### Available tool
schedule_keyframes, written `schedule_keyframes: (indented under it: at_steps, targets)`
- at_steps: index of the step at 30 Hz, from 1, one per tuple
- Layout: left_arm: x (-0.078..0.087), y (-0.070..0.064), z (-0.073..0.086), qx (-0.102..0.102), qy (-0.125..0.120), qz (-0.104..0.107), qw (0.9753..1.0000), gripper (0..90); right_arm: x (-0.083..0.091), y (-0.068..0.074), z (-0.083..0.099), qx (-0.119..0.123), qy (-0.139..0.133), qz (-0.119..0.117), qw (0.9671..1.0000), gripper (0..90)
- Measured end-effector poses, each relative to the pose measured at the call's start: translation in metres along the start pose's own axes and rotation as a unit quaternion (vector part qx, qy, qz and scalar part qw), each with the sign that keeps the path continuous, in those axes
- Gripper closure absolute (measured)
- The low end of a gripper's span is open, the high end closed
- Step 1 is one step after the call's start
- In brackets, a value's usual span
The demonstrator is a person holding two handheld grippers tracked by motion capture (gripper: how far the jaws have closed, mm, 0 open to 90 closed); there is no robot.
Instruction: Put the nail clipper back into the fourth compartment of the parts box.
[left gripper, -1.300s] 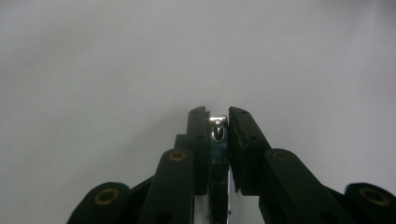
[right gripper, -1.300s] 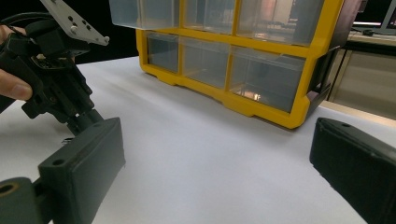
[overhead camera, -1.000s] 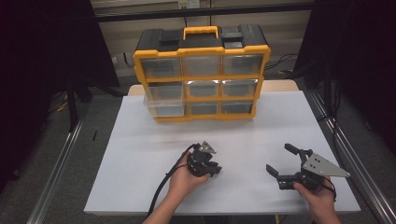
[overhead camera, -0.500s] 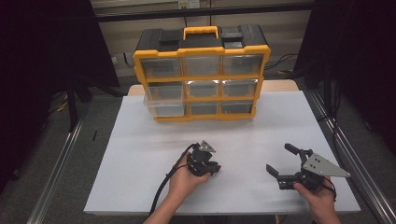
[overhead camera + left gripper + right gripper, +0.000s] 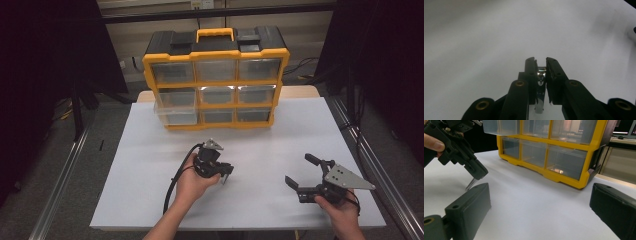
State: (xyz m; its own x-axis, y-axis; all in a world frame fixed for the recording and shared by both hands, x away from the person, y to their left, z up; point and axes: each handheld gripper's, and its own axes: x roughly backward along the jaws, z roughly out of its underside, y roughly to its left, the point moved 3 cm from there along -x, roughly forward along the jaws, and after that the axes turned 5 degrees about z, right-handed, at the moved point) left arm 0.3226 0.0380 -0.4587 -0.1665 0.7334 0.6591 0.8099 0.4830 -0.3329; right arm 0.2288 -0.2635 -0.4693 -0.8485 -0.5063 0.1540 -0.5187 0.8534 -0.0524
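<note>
Here the left gripper (image 5: 223, 172) sits near the middle of the white bench (image 5: 150, 165), its fingers (image 5: 530, 72) clamped on a small shiny metal piece (image 5: 540, 86). In the left gripper view that piece runs lengthwise between the two black fingers, its long axis in line with them, bright where it is pinched and trailing down toward the bottom of the picture. In the right gripper view a thin pointed end of the metal piece (image 5: 471, 183) sticks out below the left gripper (image 5: 475, 173) and slants down toward the bench; whether the tip touches the surface I cannot tell. What kind of piece it is stays too small to make out.

The right gripper (image 5: 300, 175) is held just above the near right part of the bench, well apart from the left one, its fingers (image 5: 466, 207) spread wide with nothing between them.

Farther off, at the back of the bench, stands the yellow organiser (image 5: 215, 82) with its clear drawers; the lower-left drawer (image 5: 172, 112) looks pulled out a little toward the person. The metal piece lies nearer that drawer than the empty right gripper does, so the left hand (image 5: 192, 185) is judged the one to carry it forward and to the left, tip leading
</note>
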Motion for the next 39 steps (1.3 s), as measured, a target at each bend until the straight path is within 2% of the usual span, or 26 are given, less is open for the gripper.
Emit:
schedule_keyframes:
  at_steps: [9,10,11,12,14,17,18,22,24,25,27,28,32,34,39]
  targets:
    - [0.013,0.001,-0.012,-0.004,0.003,0.002,1.0,80.4,0.0,0.0,0.0,-0.001,0.001,0.0,1.0,3.0]
    - [0.013,0.001,-0.013,-0.006,0.003,-0.003,1.0,80.4,0.0,0.0,0.0,0.0,0.001,0.001,1.0,3.0]
    - [0.015,0.001,-0.014,-0.006,0.01,0.0,0.9999,80.4,0.0,0.0,0.0,-0.001,0.0,0.0,1.0,3.0]
    - [0.015,0.001,-0.016,-0.004,0.003,0.002,1.0,80.4,0.0,0.0,0.0,-0.001,-0.001,0.001,1.0,3.0]
    - [0.018,0.002,-0.019,-0.005,0.009,-0.003,0.9999,80.4,0.0,0.0,0.0,-0.002,0.0,0.0,1.0,3.0]
    - [0.022,0.002,-0.023,-0.004,0.009,0.005,0.9999,80.4,0.0,0.0,0.0,-0.001,0.0,0.0,1.0,3.0]
    - [0.023,0.002,-0.024,-0.003,0.009,-0.001,1.0,80.4,0.001,0.0,0.0,-0.001,0.0,0.001,1.0,3.0]
    - [0.029,0.004,-0.028,-0.002,0.011,0.003,0.9999,80.4,0.001,0.0,-0.001,-0.001,-0.001,0.0,1.0,3.0]
    - [0.032,0.005,-0.03,-0.005,0.014,-0.006,0.9999,80.4,0.001,0.0,-0.001,-0.001,-0.001,0.0,1.0,3.0]
    - [0.033,0.006,-0.031,-0.001,0.013,0.001,0.9999,80.4,0.001,0.0,-0.001,-0.002,0.0,0.0,1.0,3.0]
    - [0.036,0.008,-0.033,-0.003,0.015,-0.008,0.9999,80.4,0.001,0.0,0.0,0.001,-0.002,-0.001,1.0,3.0]
    - [0.037,0.008,-0.033,-0.001,0.016,-0.002,0.9999,80.4,0.001,0.0,-0.001,0.001,-0.002,-0.001,1.0,3.0]
    - [0.04,0.008,-0.037,0.001,0.013,-0.009,0.9999,80.4,0.001,0.0,-0.001,0.0,-0.002,0.0,1.0,3.0]
    - [0.043,0.01,-0.039,-0.004,0.02,-0.01,0.9997,80.4,0.001,0.0,-0.001,0.001,-0.002,0.0,1.0,3.0]
    - [0.048,0.011,-0.045,0.001,0.014,-0.01,0.9999,80.5,0.001,-0.001,-0.001,0.001,-0.004,0.0,1.0,3.0]
